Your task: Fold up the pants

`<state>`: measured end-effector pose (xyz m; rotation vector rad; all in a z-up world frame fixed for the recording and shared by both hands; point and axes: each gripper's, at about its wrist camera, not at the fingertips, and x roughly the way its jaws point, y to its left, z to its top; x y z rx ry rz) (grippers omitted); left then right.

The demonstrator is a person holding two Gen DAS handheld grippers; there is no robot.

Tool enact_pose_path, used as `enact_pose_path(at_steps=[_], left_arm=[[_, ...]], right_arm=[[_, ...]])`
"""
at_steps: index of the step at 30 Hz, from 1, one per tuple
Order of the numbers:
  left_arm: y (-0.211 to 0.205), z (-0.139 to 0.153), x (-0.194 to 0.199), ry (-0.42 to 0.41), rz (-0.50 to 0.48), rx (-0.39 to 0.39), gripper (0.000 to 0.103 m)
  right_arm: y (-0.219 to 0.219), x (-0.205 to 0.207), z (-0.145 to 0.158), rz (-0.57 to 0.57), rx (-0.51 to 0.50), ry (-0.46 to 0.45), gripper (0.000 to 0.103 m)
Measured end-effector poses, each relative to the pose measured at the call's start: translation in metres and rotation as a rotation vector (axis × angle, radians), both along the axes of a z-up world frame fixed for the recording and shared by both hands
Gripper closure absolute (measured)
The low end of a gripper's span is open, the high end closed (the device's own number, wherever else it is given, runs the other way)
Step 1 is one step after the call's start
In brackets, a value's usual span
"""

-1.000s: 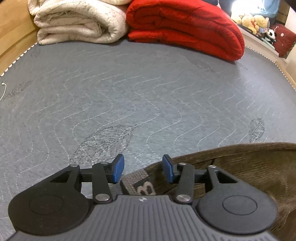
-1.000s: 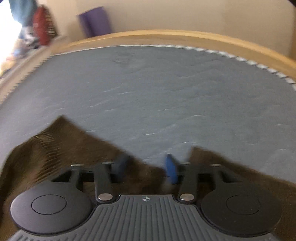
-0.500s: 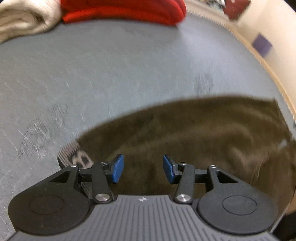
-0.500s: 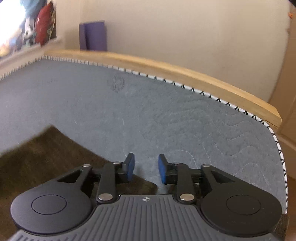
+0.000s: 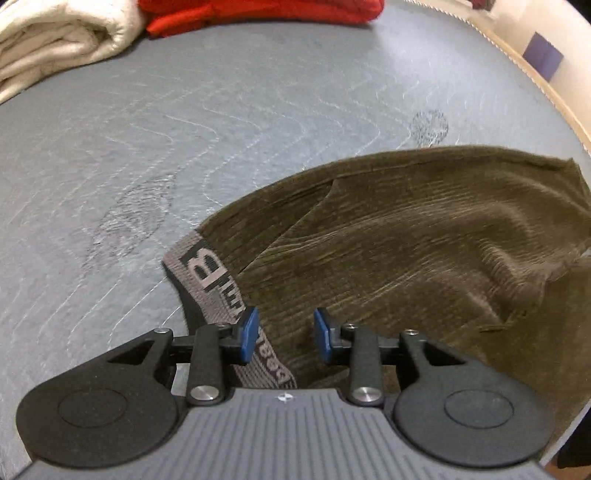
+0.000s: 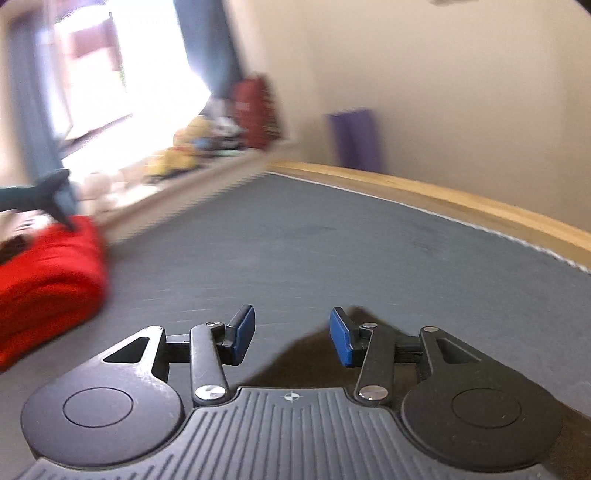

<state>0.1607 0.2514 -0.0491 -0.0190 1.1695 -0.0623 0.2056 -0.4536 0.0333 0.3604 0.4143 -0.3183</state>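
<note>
The left claw [image 5: 284,334] is released, its blue pads apart over the brown corduroy pants [image 5: 424,236], right by the gray waistband [image 5: 214,280] with big letters on it. The right claw [image 6: 291,336] is released too, above a dark corner of the pants [image 6: 310,358]. The pants lie spread on the gray mattress [image 5: 184,129], with a red blanket [image 5: 258,14] and a cream blanket [image 5: 55,40] folded far behind.

Open grey mattress [image 5: 184,122] beyond pants [image 5: 424,236]; folded blankets [image 5: 66,40] at far edge.
</note>
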Motion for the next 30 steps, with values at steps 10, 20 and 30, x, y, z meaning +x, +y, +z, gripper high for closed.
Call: enact_pose_path(at_steps=[10,20,30], left_arm=[[0.007,0.061,-0.097,0.008,0.005,-0.018,0.058],[0.021,-0.009,-0.121,0.185,0.017,-0.07,0.046],[-0.008,-0.039,-0.13,0.293,-0.171,0.041,0.051]], right_arm=[[0.078,-0.099,0.066,0.284,0.003,-0.002,0.046],[0.112,-0.105,0.024,0.407,0.035,0.186,0.046],[0.118,-0.086,0.002,0.417,-0.017,0.2,0.046]])
